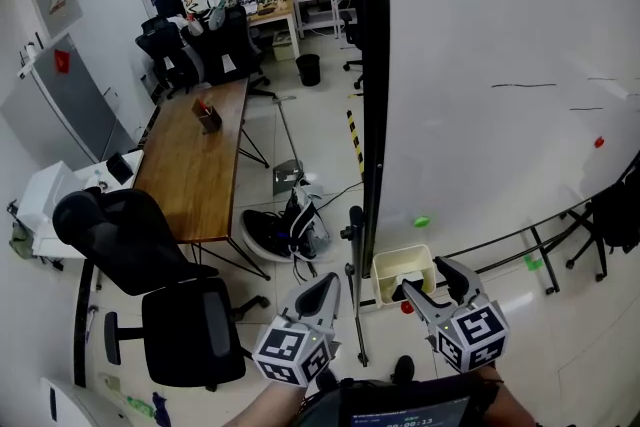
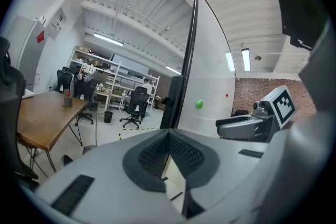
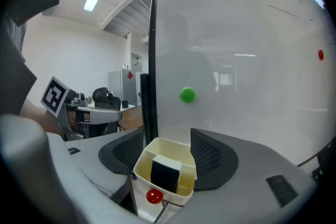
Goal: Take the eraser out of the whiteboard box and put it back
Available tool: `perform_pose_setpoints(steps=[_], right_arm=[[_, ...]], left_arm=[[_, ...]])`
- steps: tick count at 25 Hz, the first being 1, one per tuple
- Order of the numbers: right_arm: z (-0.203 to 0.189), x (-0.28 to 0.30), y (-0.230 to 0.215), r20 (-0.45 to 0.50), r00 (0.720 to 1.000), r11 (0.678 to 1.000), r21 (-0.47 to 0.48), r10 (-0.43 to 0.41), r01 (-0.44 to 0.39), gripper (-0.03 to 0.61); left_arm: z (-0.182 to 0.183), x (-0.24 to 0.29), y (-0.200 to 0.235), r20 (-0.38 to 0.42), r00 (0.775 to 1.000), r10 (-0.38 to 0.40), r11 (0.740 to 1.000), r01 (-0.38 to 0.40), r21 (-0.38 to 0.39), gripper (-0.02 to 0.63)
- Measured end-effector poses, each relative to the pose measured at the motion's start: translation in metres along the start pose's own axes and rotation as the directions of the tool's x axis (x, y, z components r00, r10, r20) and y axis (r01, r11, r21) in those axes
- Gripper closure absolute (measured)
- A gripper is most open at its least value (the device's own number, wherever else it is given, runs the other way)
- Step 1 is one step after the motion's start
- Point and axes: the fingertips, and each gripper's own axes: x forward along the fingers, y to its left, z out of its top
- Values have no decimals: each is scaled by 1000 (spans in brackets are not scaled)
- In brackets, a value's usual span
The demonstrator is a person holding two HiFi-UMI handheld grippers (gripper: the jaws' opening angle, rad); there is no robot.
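A cream box (image 3: 184, 189) hangs at the lower edge of the whiteboard (image 3: 247, 60), with a red magnet (image 3: 154, 196) on its front. The eraser (image 3: 166, 174), black with a white top, stands upright inside it. My right gripper (image 3: 167, 136) is open, one jaw on each side of the box, and the pads touch neither box nor eraser. In the head view the box (image 1: 389, 263) sits just ahead of the right gripper (image 1: 425, 277). My left gripper (image 1: 325, 290) hangs to the left of the board's black edge, shut, its pads meeting with nothing between them (image 2: 169, 135).
A green magnet (image 3: 188, 95) sticks to the board above the box. To the left stand a wooden table (image 1: 195, 165) and a black office chair (image 1: 150, 255). Stand legs and a round device (image 1: 285, 233) lie on the floor near the board's edge.
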Motion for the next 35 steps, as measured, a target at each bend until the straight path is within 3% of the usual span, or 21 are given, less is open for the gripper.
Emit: perform_pose_setpoints(steps=[4,12,18,26,30,35], right_arm=[[54,-23,6,164,981,995,3,102,-104,296],[101,-74,-25,279,954,993,-82,108,-88,545],[90,-104,-52,284,941,983,-81,183,-167,558],[66,-122,-109,275,914,954,-53,300,-297,558],[62,-133,-105,294,905,951,-61,307,-303,558],[64,-163,-83,299,914,962,-74,273,-263,558]], left_arm=[[39,-11,-4,86,996,6,1000,-8,21,583],[86,-14,-51,204,979,-12,999,4,42,584],[74,1,-99,195,981,5,997,-20,76,584],[46,32,-147,165,981,103,989,-119,93,584],[43,15,-161,170,978,120,985,-138,101,584],[50,-26,-180,230,969,92,975,-134,175,584]])
